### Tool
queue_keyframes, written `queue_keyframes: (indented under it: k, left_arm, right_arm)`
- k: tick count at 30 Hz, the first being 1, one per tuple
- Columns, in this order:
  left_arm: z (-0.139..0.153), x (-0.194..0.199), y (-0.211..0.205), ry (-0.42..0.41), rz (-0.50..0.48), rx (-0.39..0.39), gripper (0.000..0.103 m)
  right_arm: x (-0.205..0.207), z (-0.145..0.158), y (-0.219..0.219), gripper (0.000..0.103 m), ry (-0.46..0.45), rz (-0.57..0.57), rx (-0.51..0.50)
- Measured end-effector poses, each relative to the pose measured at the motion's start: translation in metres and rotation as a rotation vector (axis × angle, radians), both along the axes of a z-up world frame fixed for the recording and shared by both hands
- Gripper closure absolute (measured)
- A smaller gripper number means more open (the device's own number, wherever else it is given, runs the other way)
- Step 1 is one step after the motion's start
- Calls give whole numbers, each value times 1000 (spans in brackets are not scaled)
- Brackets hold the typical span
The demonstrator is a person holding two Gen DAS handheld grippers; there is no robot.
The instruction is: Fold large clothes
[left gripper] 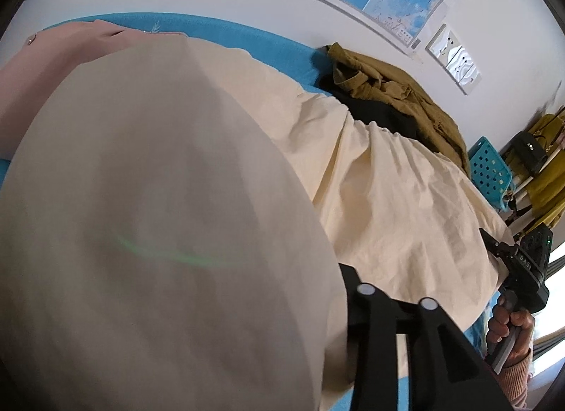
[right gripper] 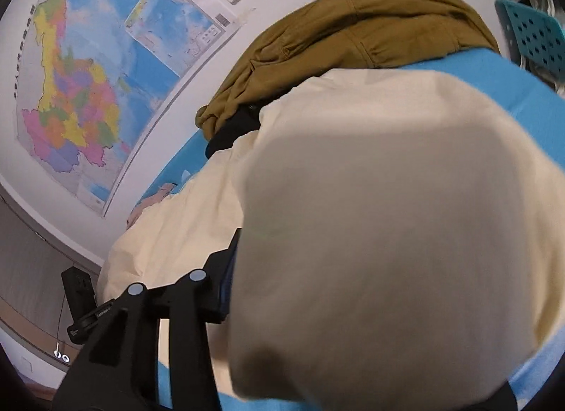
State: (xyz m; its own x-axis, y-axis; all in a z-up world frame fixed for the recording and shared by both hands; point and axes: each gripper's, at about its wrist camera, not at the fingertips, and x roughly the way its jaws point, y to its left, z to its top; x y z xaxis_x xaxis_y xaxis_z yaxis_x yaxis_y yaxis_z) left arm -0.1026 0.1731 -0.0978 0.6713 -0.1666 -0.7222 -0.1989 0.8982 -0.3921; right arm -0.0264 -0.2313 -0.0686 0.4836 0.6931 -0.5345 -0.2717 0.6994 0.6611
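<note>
Mid-fold — cream garment (left gripper: 388,177) drapes over both grippers, grip state unreadable; next, carry the fold across the blue surface (left gripper: 247,33).

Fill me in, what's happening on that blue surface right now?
A person is folding a large cream garment spread on the blue surface, one tool per hand. Cream cloth is draped close over both cameras, hiding the left tool and right tool's tips, so neither grip can be confirmed. An olive-brown jacket and a pink garment lie by the wall.
</note>
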Motion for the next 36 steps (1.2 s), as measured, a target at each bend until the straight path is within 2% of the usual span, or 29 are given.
queue_keyframes:
  k: [4,6,9,11,14,18,20,22,24,27,29,31,33,35,36]
  left_arm:
    - [1,5,-3,-6,-19,-8,47]
    - [1,8,-7,-5,-15,24,48]
    - [1,10,-10,-1,-3,45,48]
    - [1,11,-9,5,14,41,51]
    - [2,11,-10,10,38,49,55]
    - [5,9,-15,6,47,86,67]
    - [8,6,-13,6,47,78,75]
    - [13,1,-12,11,42,71,79]
    - [21,-8,-15,-4,15,71,79]
    - [18,-14,-12,7,-13,44,75]
    - [9,-11,-6,36,-5,20,65]
    - [1,-8,0,42,-2,-10,58]
    - [1,-7,-2,31,-8,-1,55]
    - [1,-4,-7,22,-39,11,45]
    - [1,-2,-9,23,-34,18,45]
  right_arm:
    - [6,-3,4,48,8,1,9]
    - [8,-5,3,48,11,-2,18]
    - [10,-4,3,53,4,1,12]
    - [10,-3,3,65,-6,7,11]
    - [9,0,-1,77,-23,18,49]
    - [5,6,-3,83,-28,23,65]
    - [1,13,-4,85,-33,26,69]
    - [-8,27,-7,87,-56,47,76]
    - [-18,39,-9,87,-86,64,82]
    - [-23,40,-10,81,-68,80,33]
    - [-19,27,-10,66,-10,78,2]
    - [-17,17,-10,65,24,76,13]
    - [-16,11,-9,57,24,72,20]
    - [-13,6,-7,52,38,71,41]
    - [-12,5,-5,52,38,73,38]
